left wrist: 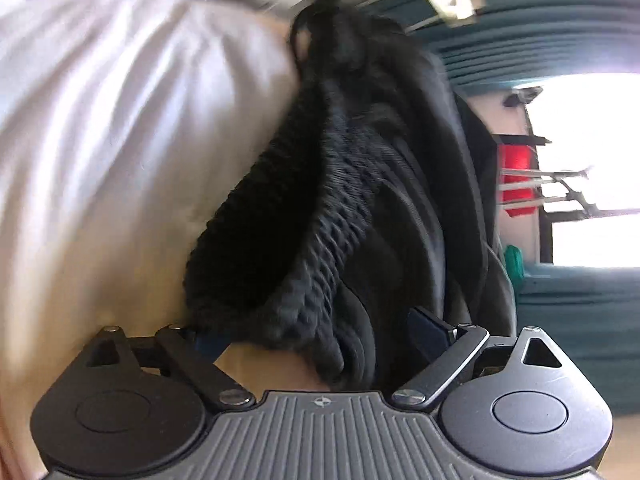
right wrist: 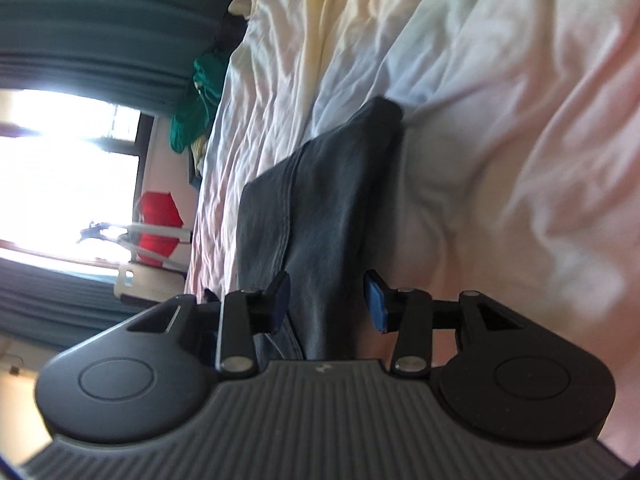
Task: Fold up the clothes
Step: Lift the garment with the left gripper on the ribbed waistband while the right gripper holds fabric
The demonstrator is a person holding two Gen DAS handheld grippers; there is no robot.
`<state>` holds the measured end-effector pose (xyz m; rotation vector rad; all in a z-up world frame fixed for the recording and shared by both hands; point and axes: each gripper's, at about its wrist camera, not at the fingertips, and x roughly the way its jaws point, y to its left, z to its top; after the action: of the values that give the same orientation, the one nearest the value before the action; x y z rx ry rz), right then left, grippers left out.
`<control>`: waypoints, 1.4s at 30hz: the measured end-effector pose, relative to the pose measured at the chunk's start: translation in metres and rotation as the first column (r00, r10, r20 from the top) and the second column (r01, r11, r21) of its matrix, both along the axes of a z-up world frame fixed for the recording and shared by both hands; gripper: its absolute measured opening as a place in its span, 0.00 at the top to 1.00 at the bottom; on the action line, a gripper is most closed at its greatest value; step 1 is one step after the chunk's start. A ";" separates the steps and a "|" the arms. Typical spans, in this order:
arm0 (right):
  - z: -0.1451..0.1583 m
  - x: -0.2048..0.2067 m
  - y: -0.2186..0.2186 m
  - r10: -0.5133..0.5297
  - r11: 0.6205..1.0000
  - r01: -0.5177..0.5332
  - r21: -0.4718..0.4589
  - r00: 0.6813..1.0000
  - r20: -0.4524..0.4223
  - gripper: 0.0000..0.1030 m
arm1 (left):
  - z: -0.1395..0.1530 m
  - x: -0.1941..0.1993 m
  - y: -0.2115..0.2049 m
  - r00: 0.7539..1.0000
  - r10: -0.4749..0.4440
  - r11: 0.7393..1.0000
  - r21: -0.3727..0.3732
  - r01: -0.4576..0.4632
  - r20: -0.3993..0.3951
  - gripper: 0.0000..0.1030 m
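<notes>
Lying across the pale bedsheet [right wrist: 500, 80], a dark grey garment [right wrist: 320, 200] runs from a raised corner down between the blue pads of the right tool [right wrist: 328, 304]. That tool's jaws stand partly apart: the cloth passes through the gap, close to the left pad, while the right pad stands clear of it, so no pinch shows. A stitched seam runs along the garment's left part.

In the left wrist view a black knitted garment [left wrist: 320, 220], chunky and ribbed, bulges in front of the left tool [left wrist: 320, 332], with smoother dark cloth folded beside it on the right. The left tool's jaws stand wide, and the knit sags between them; its left pad is mostly hidden by the fabric, so I cannot tell whether either pad touches it. This view is blurred.

The rumpled sheet fills the rest of the bed [left wrist: 100, 120]. Beyond it hang teal curtains [right wrist: 80, 40] beside a bright window [right wrist: 68, 176], with a red object [right wrist: 158, 220] near the sill and a heap of green cloth [right wrist: 196, 108] at the bed's far edge.
</notes>
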<state>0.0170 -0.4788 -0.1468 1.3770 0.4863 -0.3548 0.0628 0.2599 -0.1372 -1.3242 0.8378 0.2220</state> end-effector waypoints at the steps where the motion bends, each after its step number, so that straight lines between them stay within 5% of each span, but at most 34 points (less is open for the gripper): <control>1: -0.001 0.003 0.001 0.002 1.000 -0.002 0.004 1.000 -0.003 0.58 | -0.001 0.004 0.002 1.000 -0.010 1.000 0.000 0.010 -0.012 0.22; 7: -0.005 0.012 0.004 -0.007 1.000 0.007 -0.002 0.999 -0.033 0.58 | 0.014 0.003 0.000 0.998 -0.055 0.991 0.120 0.052 0.019 0.72; 10: -0.005 0.019 0.007 -0.005 0.999 0.003 -0.038 0.999 -0.051 0.58 | 0.034 -0.006 -0.002 0.996 -0.055 0.979 0.199 0.039 0.076 0.78; 18: -0.002 0.024 0.023 -0.003 0.996 -0.004 -0.084 0.997 -0.076 0.58 | 0.091 -0.069 -0.018 0.932 -0.145 0.915 0.404 -0.001 0.332 0.83; 25: -0.001 0.026 0.022 0.028 0.994 -0.035 -0.100 0.998 -0.065 0.58 | 0.137 -0.089 0.011 0.926 -0.107 0.888 0.455 -0.075 0.362 0.84; 30: -0.005 0.023 0.016 -0.019 0.998 0.018 -0.067 0.999 -0.027 0.58 | 0.159 -0.081 0.083 0.956 0.033 0.909 0.389 -0.150 0.291 0.84; 35: -0.007 0.023 0.006 -0.099 0.992 0.100 -0.070 0.995 0.023 0.58 | 0.133 -0.079 0.115 0.984 0.102 0.921 0.360 -0.149 0.147 0.84; 37: -0.008 0.026 0.000 -0.107 0.990 0.110 -0.083 0.993 0.043 0.65 | 0.126 -0.079 0.118 0.987 0.104 0.916 0.374 -0.142 0.120 0.84; 39: -0.008 0.035 -0.004 -0.065 0.990 0.065 -0.123 0.998 0.001 0.86 | 0.125 -0.084 0.119 0.989 0.090 0.907 0.400 -0.130 0.118 0.83; 42: -0.010 0.045 -0.011 -0.029 0.989 0.025 -0.145 0.999 -0.024 0.91 | 0.124 -0.087 0.120 0.993 0.063 0.891 0.443 -0.102 0.102 0.83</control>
<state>0.0616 -0.4893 -0.1573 1.2402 0.4547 -0.4221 -0.0242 0.3799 -0.0129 -0.9260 0.6096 0.3989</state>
